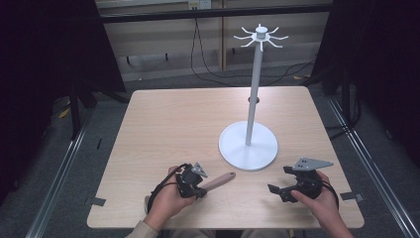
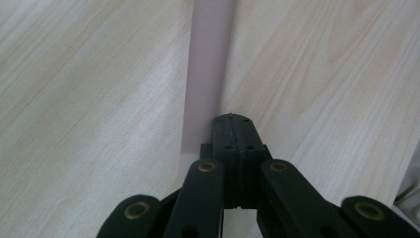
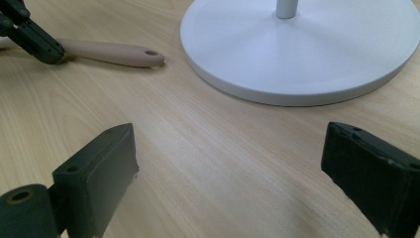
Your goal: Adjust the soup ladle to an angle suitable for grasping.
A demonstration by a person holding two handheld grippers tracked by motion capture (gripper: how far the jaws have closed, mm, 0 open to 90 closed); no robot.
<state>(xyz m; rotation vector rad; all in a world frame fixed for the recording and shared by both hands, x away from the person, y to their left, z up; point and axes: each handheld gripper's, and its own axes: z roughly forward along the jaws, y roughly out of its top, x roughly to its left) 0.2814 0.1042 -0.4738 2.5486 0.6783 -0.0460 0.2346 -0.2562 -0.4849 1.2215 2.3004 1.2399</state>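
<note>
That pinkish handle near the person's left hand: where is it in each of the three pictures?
High view: the handle lies low on the table, sticking out right from the left gripper.
Left gripper view: it runs up the middle, beside the shut jaws.
Right gripper view: top left, its end with a hole pointing right.
Shared landmark: the white stand base, right of the handle.

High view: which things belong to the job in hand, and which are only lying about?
Job: pale pink utensil handle; left gripper, jaws closed at it; white metal hook stand, probably the target; right gripper, jaws open.
Lying about: black floor cables; black tape pieces on light wooden table.
</note>
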